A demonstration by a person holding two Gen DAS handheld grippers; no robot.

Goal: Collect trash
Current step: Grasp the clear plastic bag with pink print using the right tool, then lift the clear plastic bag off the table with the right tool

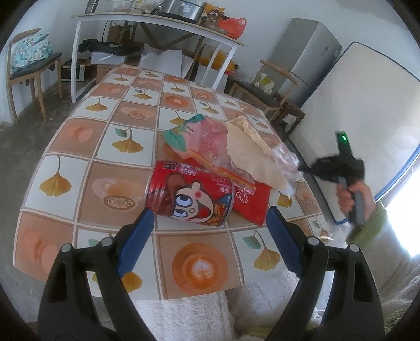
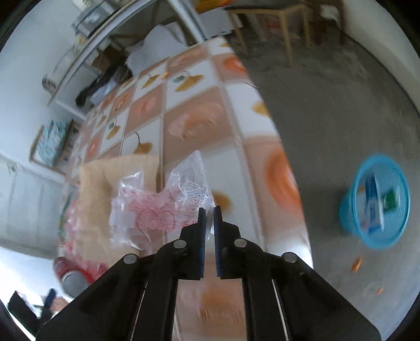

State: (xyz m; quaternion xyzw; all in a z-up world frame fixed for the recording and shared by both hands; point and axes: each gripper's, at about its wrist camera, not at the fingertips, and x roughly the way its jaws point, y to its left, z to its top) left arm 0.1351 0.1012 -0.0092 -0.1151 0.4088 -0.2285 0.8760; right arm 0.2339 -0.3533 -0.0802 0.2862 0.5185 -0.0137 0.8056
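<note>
A heap of trash lies on the tiled-pattern table (image 1: 78, 183): a red can with a cartoon face (image 1: 191, 199) on its side, a red packet (image 1: 252, 204), a pink and green snack bag (image 1: 194, 139) and a beige paper piece (image 1: 252, 154). My left gripper (image 1: 210, 215) is open, its blue fingers on either side of the can's near end, apart from it. My right gripper (image 2: 208, 223) is shut on the edge of a clear plastic wrapper with red print (image 2: 157, 209), which lies over the beige piece (image 2: 105, 188). In the left wrist view the right gripper (image 1: 302, 168) is blurred at the heap's right.
A blue mesh basket (image 2: 378, 207) stands on the concrete floor right of the table, with packaging in it. Orange scraps (image 2: 357, 263) lie near it. Wooden chairs (image 1: 31, 70), a white shelf table (image 1: 157, 21), a fridge (image 1: 307, 52) and a leaning mattress (image 1: 354, 110) surround the table.
</note>
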